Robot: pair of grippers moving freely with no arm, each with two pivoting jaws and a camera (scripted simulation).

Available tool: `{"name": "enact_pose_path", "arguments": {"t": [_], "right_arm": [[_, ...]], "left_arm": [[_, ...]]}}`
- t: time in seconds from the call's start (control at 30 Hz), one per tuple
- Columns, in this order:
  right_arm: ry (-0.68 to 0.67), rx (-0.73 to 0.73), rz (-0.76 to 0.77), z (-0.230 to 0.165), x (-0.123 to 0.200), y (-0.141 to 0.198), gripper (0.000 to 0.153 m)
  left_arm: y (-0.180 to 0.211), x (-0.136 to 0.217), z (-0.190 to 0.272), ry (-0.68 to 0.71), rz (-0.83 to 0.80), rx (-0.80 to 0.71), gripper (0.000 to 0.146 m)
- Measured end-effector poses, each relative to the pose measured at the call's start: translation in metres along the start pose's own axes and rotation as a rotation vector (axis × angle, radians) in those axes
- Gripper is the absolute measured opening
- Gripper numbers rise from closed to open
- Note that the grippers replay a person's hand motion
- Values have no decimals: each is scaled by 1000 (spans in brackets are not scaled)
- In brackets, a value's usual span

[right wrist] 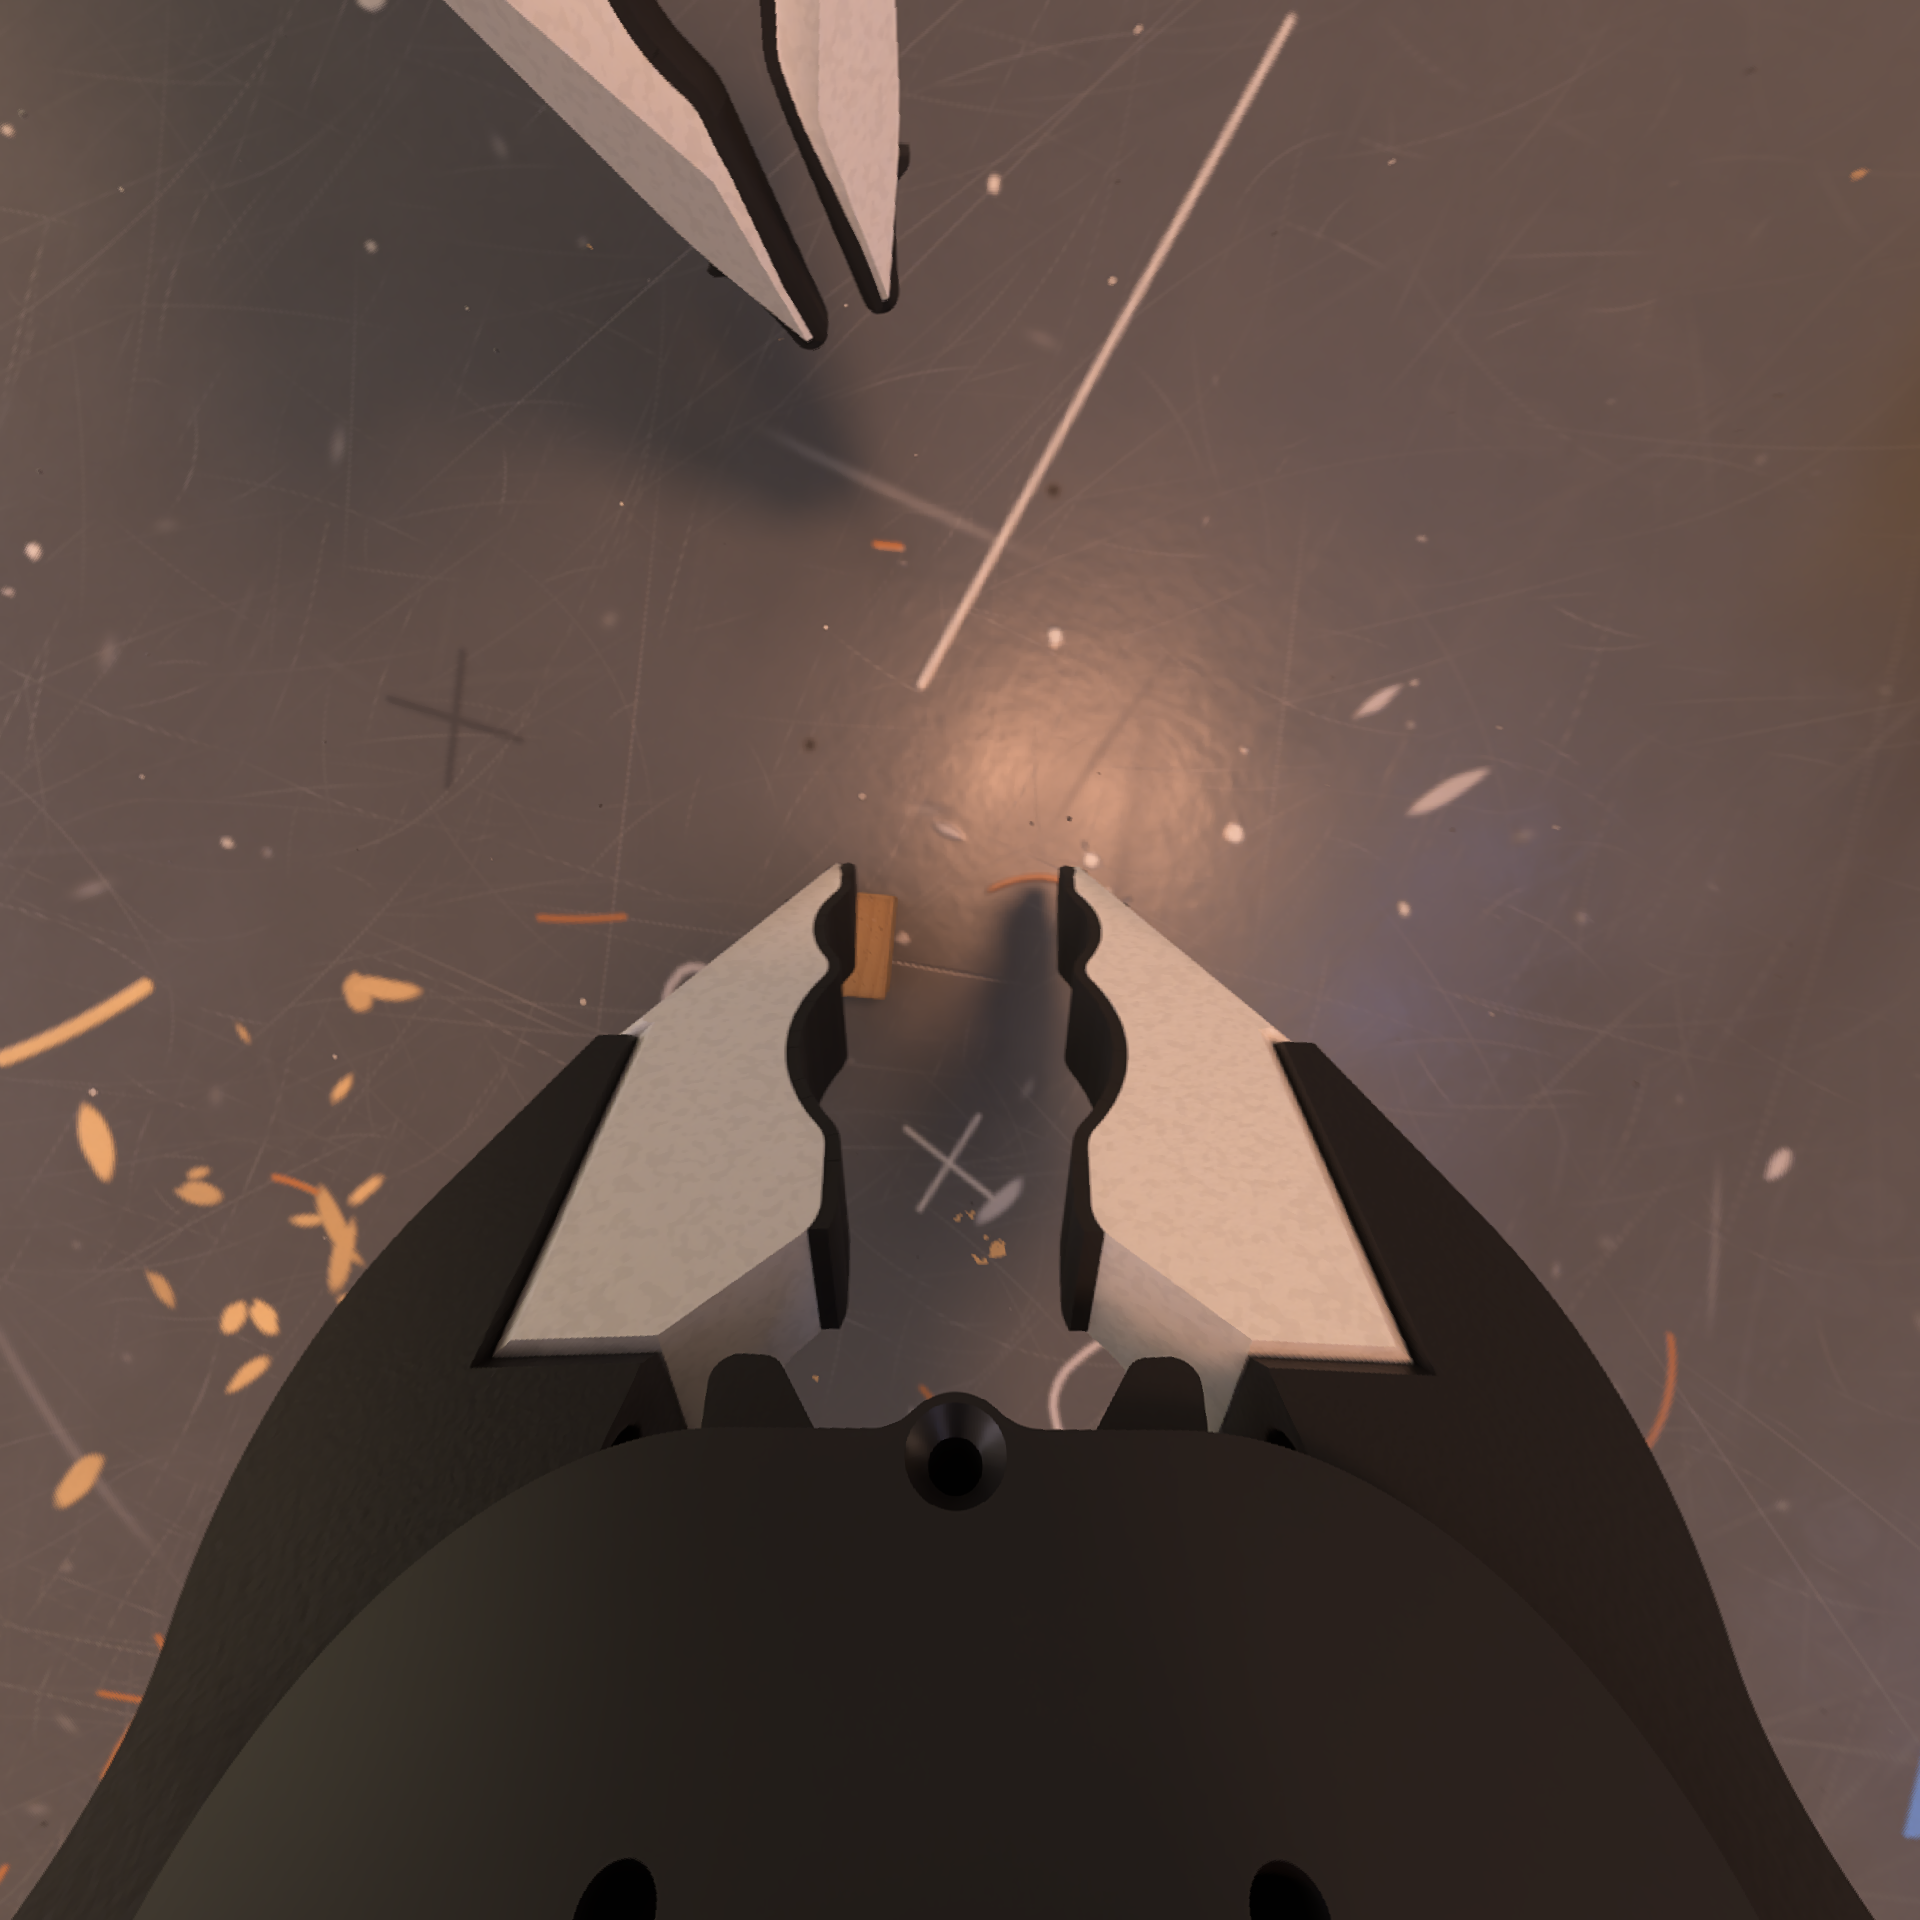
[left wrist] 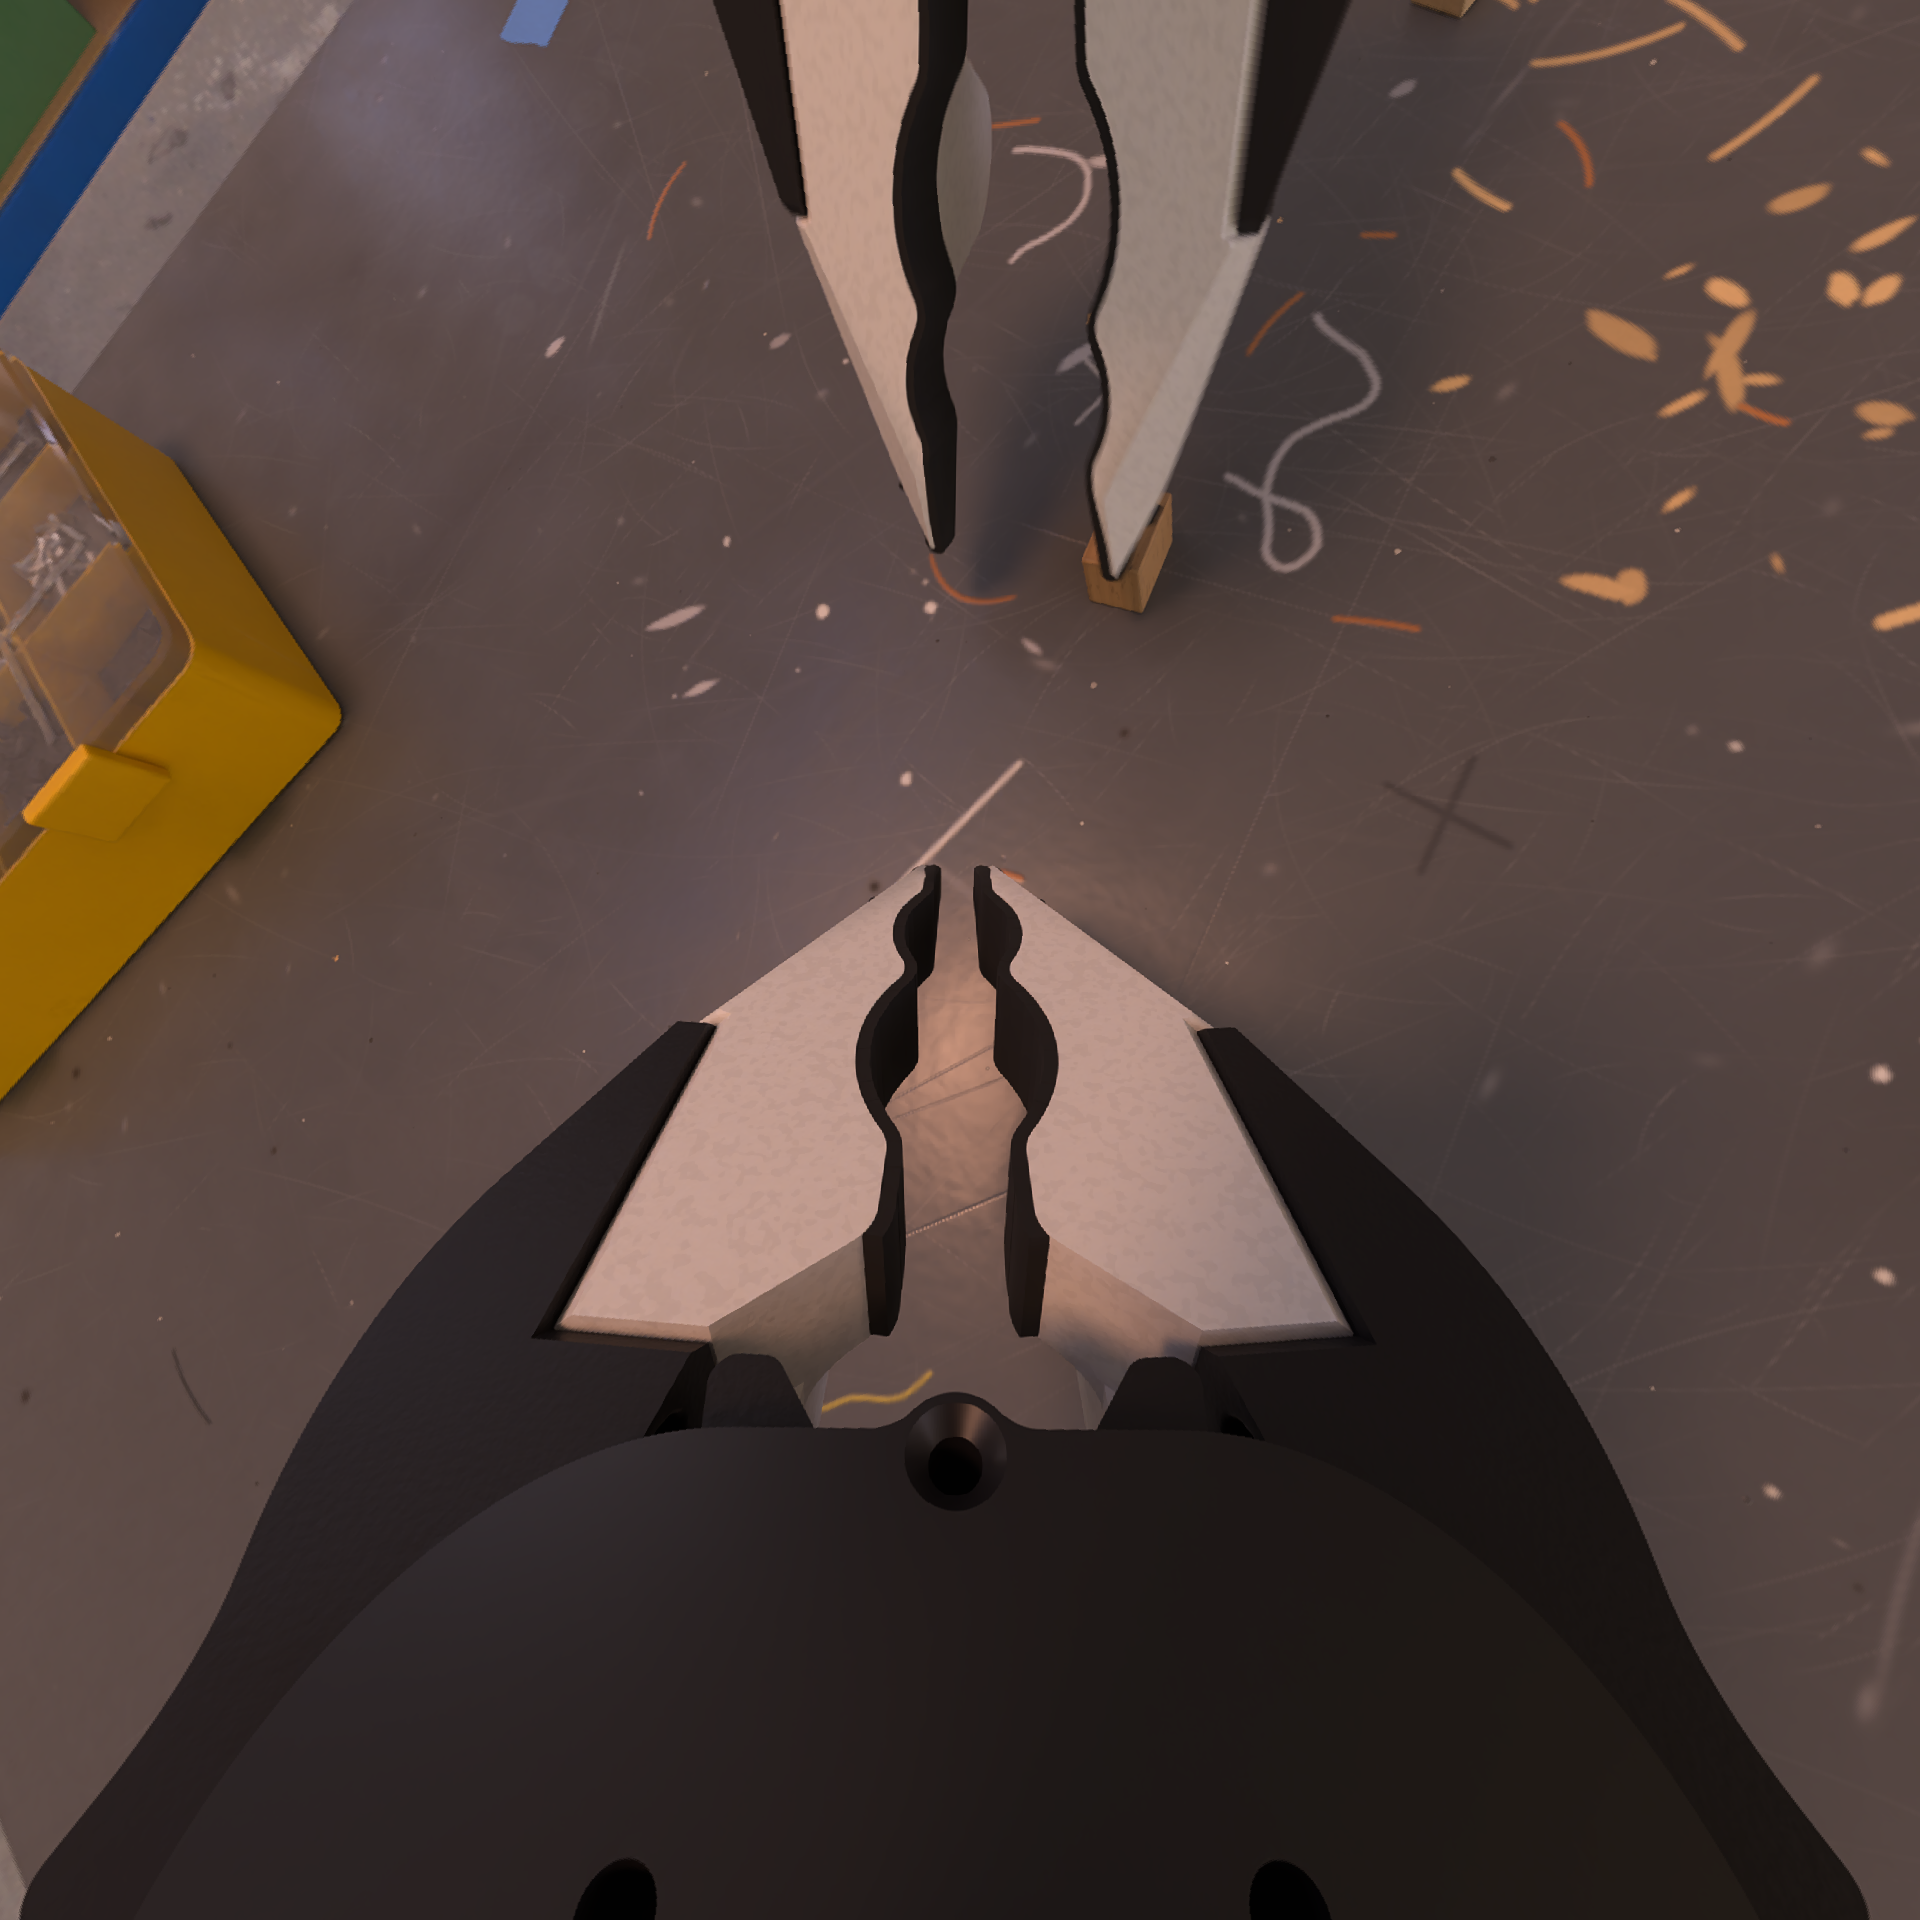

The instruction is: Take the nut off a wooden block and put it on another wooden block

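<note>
A small wooden block point(left wrist: 1127, 592) stands on the dark scratched bench top. It also shows in the right wrist view point(right wrist: 873, 951), touching or just beside the inner side of one of my right fingers. My right gripper point(right wrist: 956, 873) is open and empty, its tips low over the bench; in the left wrist view point(left wrist: 1023, 551) one tip partly covers the block. My left gripper point(left wrist: 956, 873) is shut with only a thin slit and holds nothing; it hangs opposite the right one point(right wrist: 844, 312). I see no nut in either view. The corner of another wooden piece point(left wrist: 1446, 6) shows at the top edge.
A yellow parts box point(left wrist: 156, 779) with a clear lid sits at the left. Wood shavings point(left wrist: 1725, 353) and bits of wire lie scattered on the right. A blue strip point(left wrist: 535, 19) lies at the far edge.
</note>
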State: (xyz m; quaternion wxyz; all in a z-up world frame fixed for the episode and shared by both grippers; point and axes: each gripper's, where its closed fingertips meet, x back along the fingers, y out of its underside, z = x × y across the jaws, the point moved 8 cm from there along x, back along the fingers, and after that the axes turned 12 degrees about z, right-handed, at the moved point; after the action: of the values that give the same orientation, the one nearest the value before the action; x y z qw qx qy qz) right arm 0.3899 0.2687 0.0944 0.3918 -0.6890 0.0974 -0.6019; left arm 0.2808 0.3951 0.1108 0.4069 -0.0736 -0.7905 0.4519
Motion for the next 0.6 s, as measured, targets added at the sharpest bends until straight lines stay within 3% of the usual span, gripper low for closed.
{"name": "enact_pose_path", "arguments": {"t": [0.07,0.23,0.4,0.6], "right_arm": [[16,4,11,2,7,1,28],[61,-41,-17,-1,37,12,23],[102,-205,-167,-26,89,62,41],[183,-353,-253,-59,124,118,32]], "left_arm": [[0,-1,0,4,2,0,6],[0,0,0,4,3,0,6],[1,0,-1,4,7,7,6],[-2,-6,4,23,2,-2,6]]}}
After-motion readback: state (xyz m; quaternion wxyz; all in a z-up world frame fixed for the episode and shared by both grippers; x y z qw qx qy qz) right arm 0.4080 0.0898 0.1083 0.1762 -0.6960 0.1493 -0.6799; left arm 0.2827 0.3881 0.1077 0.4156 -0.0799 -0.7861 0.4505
